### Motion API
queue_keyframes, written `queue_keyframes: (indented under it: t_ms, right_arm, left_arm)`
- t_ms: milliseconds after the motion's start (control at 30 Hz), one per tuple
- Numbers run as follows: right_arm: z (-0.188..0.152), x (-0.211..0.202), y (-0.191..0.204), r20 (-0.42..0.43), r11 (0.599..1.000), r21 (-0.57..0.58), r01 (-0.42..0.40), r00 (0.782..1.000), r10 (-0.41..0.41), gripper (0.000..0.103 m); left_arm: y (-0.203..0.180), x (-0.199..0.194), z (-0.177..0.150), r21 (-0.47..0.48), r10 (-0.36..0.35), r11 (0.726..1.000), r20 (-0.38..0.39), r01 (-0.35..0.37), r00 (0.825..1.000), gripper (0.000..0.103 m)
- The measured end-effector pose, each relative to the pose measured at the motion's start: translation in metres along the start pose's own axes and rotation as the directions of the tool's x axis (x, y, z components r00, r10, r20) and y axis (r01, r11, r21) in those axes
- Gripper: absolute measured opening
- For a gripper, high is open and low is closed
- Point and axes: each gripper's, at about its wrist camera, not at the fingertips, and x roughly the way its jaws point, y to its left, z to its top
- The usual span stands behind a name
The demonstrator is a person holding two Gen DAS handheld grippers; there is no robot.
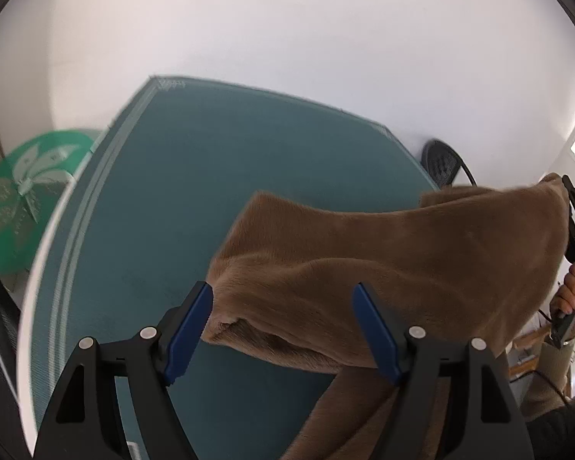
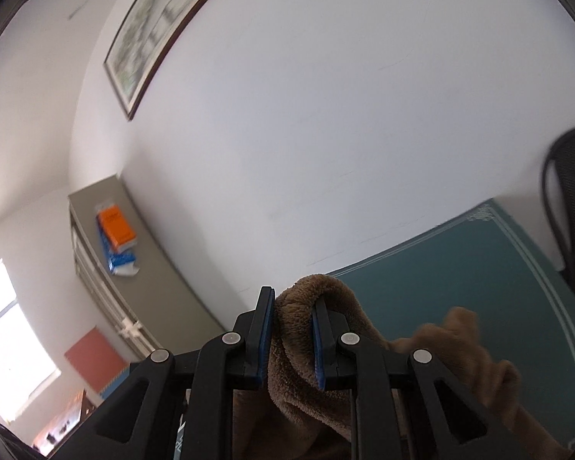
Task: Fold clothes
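Brown fleece garment (image 1: 383,253), soft short pile, hangs in air above the desk (image 1: 172,191), stretched between both claws. Right claw (image 2: 293,339) nearly closed, blue pads pinching a rolled fold of fleece. Left claw (image 1: 283,329) spread wide, fleece edge between its fingers, ungripped. Desk cover teal, woven, pale stripe border. Green round fan (image 1: 22,195), white flower print. Orange box (image 2: 116,226) on cabinet; writing unreadable.
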Motion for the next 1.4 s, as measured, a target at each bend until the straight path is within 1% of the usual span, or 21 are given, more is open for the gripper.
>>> queue_keyframes:
  t_ms: [100,267,300,367,400,533,567,633,767,833,900,933,967,1000,1033,1067,1100,1167,1267,1333,1400]
  right_arm:
    - [-0.003,-0.009,-0.013,0.015,0.999,0.037,0.018,1.0,-0.018,0.019]
    - [-0.005,-0.014,-0.017,0.02,0.998,0.057,0.015,1.0,-0.016,0.019]
    - [-0.006,-0.015,-0.018,0.021,0.998,0.061,0.014,1.0,-0.016,0.019]
    - [-0.005,-0.014,-0.017,0.022,0.998,0.056,0.012,1.0,-0.013,0.019]
    - [-0.004,-0.014,-0.018,0.023,0.999,0.052,0.008,1.0,-0.009,0.019]
    - [-0.005,-0.013,-0.017,0.023,0.999,0.046,-0.001,1.0,0.0,0.019]
    - [-0.005,-0.012,-0.018,0.022,0.999,0.046,-0.002,1.0,0.001,0.019]
    - [-0.005,-0.012,-0.018,0.02,0.999,0.045,-0.001,1.0,0.0,0.019]
    - [-0.006,-0.015,-0.017,0.018,0.999,0.04,0.004,1.0,-0.005,0.019]
    - [-0.008,-0.016,-0.015,0.016,0.999,0.033,0.008,1.0,-0.009,0.019]
    - [-0.008,-0.017,-0.014,0.013,1.0,0.024,0.014,1.0,-0.014,0.019]
    - [-0.008,-0.017,-0.014,0.011,1.0,0.023,0.015,1.0,-0.015,0.019]
    - [-0.009,-0.017,-0.013,0.009,1.0,0.022,0.017,1.0,-0.017,0.019]
    - [-0.009,-0.016,-0.014,0.007,1.0,0.021,0.016,1.0,-0.016,0.019]
    - [-0.009,-0.014,-0.013,0.006,1.0,0.021,0.015,1.0,-0.015,0.019]
    - [-0.01,-0.013,-0.013,0.002,1.0,0.02,0.013,1.0,-0.013,0.019]
    - [-0.011,-0.01,-0.012,-0.002,1.0,0.016,0.01,1.0,-0.01,0.019]
    - [-0.011,-0.006,-0.008,-0.011,1.0,-0.002,0.013,1.0,-0.013,0.019]
    - [-0.008,0.001,0.001,-0.025,0.999,-0.038,0.017,1.0,-0.018,0.019]
    - [-0.004,0.008,0.009,-0.036,0.998,-0.064,0.017,0.999,-0.02,0.019]
    - [0.002,0.018,0.019,-0.051,0.995,-0.095,0.013,0.999,-0.018,0.019]
  left_arm:
    - [-0.008,0.003,-0.009,0.036,0.009,0.999,-0.028,-0.008,1.0,0.079]
    - [-0.019,0.008,-0.023,0.096,0.029,0.995,-0.076,-0.022,0.997,0.079]
    - [-0.018,0.009,-0.027,0.097,0.039,0.995,-0.093,-0.03,0.995,0.079]
    - [-0.011,0.012,-0.031,0.06,0.036,0.998,-0.124,-0.029,0.992,0.079]
    - [-0.007,0.013,-0.031,0.036,0.04,0.999,-0.127,-0.036,0.991,0.079]
    - [0.013,0.013,-0.02,-0.048,0.089,0.994,-0.099,-0.094,0.991,0.079]
    - [0.016,0.016,-0.016,-0.059,0.09,0.994,-0.093,-0.095,0.992,0.079]
    - [0.02,0.024,-0.007,-0.069,0.069,0.995,-0.093,-0.075,0.993,0.08]
    - [0.026,0.054,0.002,-0.089,0.034,0.995,-0.154,-0.048,0.987,0.08]
    - [0.025,0.066,0.001,-0.092,0.029,0.995,-0.177,-0.046,0.984,0.08]
    - [0.019,0.07,-0.002,-0.073,0.045,0.996,-0.171,-0.059,0.984,0.08]
    - [0.016,0.071,-0.003,-0.062,0.056,0.996,-0.167,-0.067,0.984,0.079]
    - [0.014,0.072,-0.005,-0.058,0.063,0.996,-0.164,-0.073,0.984,0.069]
    - [0.013,0.072,-0.005,-0.056,0.075,0.995,-0.162,-0.085,0.984,0.056]
    - [0.013,0.072,-0.006,-0.059,0.083,0.994,-0.159,-0.093,0.984,0.051]
    - [0.014,0.069,-0.007,-0.074,0.08,0.993,-0.151,-0.092,0.985,0.039]
    - [0.015,0.067,-0.008,-0.093,0.073,0.992,-0.141,-0.086,0.987,0.03]
    - [0.016,0.059,-0.01,-0.114,0.087,0.988,-0.114,-0.1,0.99,0.025]
    - [0.009,0.044,-0.009,-0.103,0.136,0.985,-0.051,-0.141,0.989,0.022]
    - [0.004,0.031,-0.007,-0.091,0.169,0.982,0.001,-0.168,0.986,0.021]
    - [0.001,0.015,-0.003,-0.09,0.198,0.977,0.059,-0.193,0.978,0.021]
